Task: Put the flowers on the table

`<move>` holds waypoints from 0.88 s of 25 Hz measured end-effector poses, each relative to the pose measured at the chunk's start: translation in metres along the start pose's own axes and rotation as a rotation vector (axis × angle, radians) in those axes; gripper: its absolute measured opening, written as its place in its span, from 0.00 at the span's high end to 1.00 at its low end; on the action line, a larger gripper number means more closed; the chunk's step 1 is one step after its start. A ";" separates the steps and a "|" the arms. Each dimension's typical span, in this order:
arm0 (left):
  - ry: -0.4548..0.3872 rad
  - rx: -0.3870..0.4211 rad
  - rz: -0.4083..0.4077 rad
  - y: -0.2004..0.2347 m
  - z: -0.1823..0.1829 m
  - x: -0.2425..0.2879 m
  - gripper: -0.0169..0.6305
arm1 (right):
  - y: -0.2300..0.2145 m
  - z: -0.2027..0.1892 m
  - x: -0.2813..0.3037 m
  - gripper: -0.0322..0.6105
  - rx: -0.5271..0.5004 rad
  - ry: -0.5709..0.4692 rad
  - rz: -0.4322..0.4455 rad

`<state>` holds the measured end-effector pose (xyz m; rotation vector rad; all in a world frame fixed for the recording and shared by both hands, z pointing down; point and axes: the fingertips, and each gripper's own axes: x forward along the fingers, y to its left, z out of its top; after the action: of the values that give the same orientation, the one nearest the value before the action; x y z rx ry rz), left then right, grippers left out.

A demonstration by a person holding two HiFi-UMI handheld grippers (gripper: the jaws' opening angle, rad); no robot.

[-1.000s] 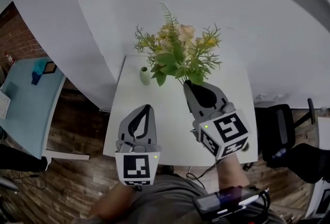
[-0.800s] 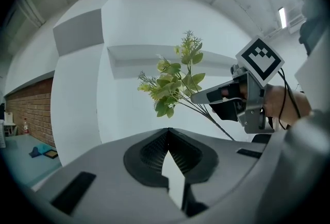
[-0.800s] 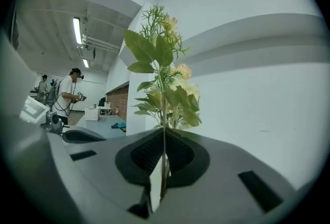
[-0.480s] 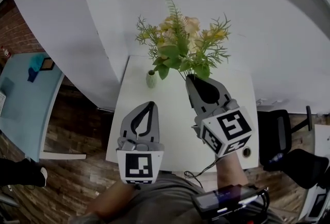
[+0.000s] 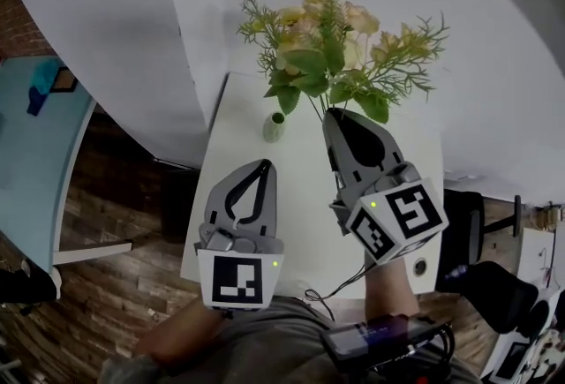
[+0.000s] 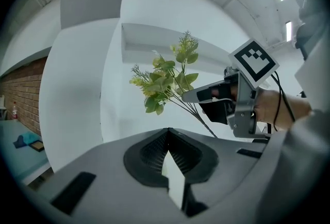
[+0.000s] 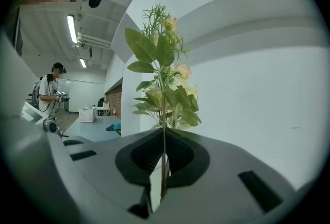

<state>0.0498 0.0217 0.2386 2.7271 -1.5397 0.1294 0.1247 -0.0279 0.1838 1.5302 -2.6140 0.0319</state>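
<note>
A bunch of flowers (image 5: 340,51) with green leaves and pale yellow and peach blooms is held up over the white table (image 5: 296,214). My right gripper (image 5: 334,115) is shut on its stems, which run up between the jaws to the flowers (image 7: 162,89) in the right gripper view. My left gripper (image 5: 264,166) hangs lower and to the left, shut, with nothing in it. From the left gripper view the flowers (image 6: 165,79) and the right gripper (image 6: 188,97) show ahead. A small green vase (image 5: 274,127) stands on the table near its far left corner.
White walls rise behind the table. A light blue table (image 5: 35,161) stands at the left over a wood floor. A black office chair (image 5: 477,232) sits at the right. A person (image 7: 50,91) stands far off in the right gripper view. A cable hangs at the table's near edge.
The right gripper has lifted the flowers higher and slightly to the right. The head view has shifted, so the table and the vase sit a little farther right. The left gripper stays shut.
</note>
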 end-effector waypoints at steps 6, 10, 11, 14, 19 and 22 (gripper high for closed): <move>0.047 -0.045 0.001 0.061 -0.013 0.030 0.96 | -0.007 0.005 0.084 0.94 0.038 0.003 0.009; 0.072 -0.065 0.011 0.079 -0.031 0.041 0.96 | -0.010 0.008 0.116 0.94 0.048 -0.035 0.030; 0.077 -0.067 0.010 0.077 -0.036 0.040 0.96 | -0.010 0.009 0.116 0.94 0.047 -0.050 0.032; 0.091 -0.081 0.007 0.081 -0.049 0.044 0.96 | -0.011 0.011 0.127 0.94 0.052 -0.089 0.045; 0.123 -0.124 0.006 0.116 -0.062 0.072 0.96 | -0.017 0.013 0.180 0.94 0.063 -0.097 0.065; 0.123 -0.126 0.007 0.117 -0.065 0.073 0.96 | -0.017 0.014 0.184 0.94 0.069 -0.112 0.075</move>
<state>-0.0174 -0.0986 0.3048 2.5660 -1.4727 0.1896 0.0488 -0.1970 0.1889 1.4956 -2.7852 0.0444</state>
